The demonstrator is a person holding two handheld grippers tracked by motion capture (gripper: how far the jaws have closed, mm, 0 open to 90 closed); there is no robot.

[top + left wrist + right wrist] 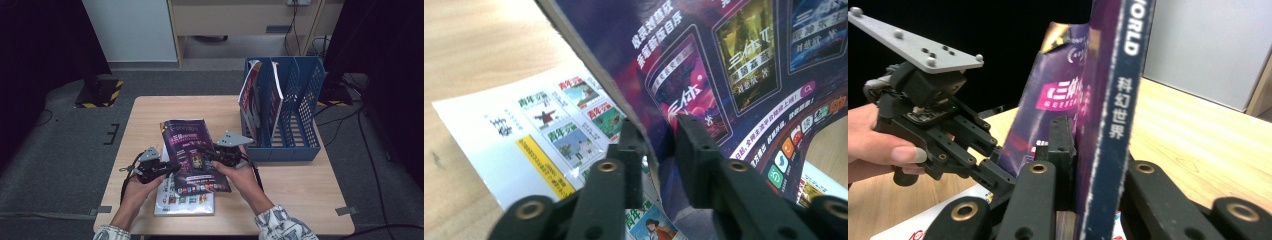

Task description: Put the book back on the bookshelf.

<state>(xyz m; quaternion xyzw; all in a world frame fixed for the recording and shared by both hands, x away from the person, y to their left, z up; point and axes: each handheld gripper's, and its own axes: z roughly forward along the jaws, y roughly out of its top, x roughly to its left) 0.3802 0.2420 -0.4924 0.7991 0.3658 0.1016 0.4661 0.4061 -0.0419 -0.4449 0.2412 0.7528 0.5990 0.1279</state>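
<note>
Now I hold the purple magazine above the bench, left hand-held gripper and right hand-held gripper clamped on opposite edges; best lifted level, toward the blue rack.

Purple mag w/ pink-white print; white mag, yellow strip; blue rack, maybe plastic.
</note>
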